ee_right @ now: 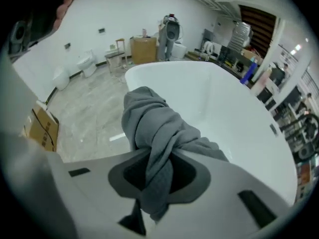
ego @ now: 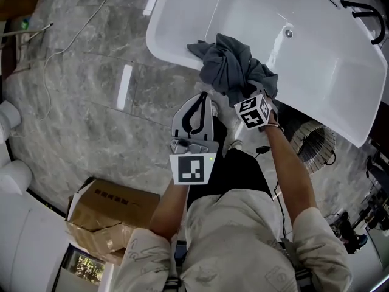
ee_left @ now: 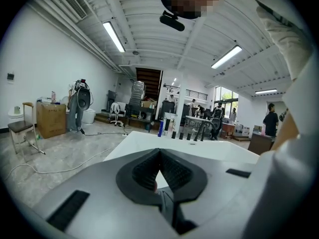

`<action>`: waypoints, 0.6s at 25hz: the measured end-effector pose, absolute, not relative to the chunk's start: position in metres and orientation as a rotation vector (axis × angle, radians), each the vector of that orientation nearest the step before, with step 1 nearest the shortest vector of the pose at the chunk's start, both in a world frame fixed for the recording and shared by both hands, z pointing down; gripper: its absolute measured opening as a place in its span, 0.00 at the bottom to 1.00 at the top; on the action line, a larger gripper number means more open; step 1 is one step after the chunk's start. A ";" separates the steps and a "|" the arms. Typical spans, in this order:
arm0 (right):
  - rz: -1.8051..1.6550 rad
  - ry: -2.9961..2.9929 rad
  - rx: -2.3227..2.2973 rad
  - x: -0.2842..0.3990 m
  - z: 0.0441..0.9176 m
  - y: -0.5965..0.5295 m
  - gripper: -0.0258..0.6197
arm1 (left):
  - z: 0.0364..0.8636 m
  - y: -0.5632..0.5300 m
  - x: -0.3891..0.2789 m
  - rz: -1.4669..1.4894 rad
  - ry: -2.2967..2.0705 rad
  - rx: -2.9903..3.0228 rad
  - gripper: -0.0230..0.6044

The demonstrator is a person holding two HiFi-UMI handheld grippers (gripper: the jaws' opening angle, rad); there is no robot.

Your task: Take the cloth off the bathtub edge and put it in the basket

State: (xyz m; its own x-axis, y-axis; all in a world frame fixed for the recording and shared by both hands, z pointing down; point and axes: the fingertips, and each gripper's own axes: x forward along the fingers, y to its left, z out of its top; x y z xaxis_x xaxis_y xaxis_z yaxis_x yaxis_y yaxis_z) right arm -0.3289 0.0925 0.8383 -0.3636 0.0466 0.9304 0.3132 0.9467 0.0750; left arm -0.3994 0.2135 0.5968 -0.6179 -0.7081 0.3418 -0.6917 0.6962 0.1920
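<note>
Your right gripper [ee_right: 158,158] pinches just one twisted fold of the cloth [ego: 234,66] over the bathtub edge [ego: 167,53], so a hasty lift may slip it; your left gripper [ee_left: 159,156] sits closed, empty.

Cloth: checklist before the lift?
1. Right tongs shut on cloth: ok, a fold is pinched between them.
2. Cloth off the bathtub: cannot tell, it bunches over the rim.
3. Whole cloth gathered: not ok, loose folds spread outside the grip.
4. Left tongs out of the way: ok, shut on nothing, short of the cloth.
5. Route to wire basket: cannot tell, it sits beside the tub, partly behind the right arm.
</note>
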 end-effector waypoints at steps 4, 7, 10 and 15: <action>-0.116 -1.991 -0.183 -0.326 0.815 0.093 0.14 | 0.578 0.206 -0.396 -0.055 -2.533 1.135 0.03; -0.012 -2.068 -0.126 -0.318 0.783 0.092 0.14 | 0.563 0.197 -0.392 -0.049 -2.542 1.179 0.03; 0.094 -2.161 -0.048 -0.305 0.743 0.085 0.14 | 0.546 0.185 -0.386 -0.031 -2.540 1.233 0.03; 0.256 -2.312 0.109 -0.284 0.673 0.068 0.14 | 0.516 0.164 -0.374 -0.049 -2.530 1.316 0.03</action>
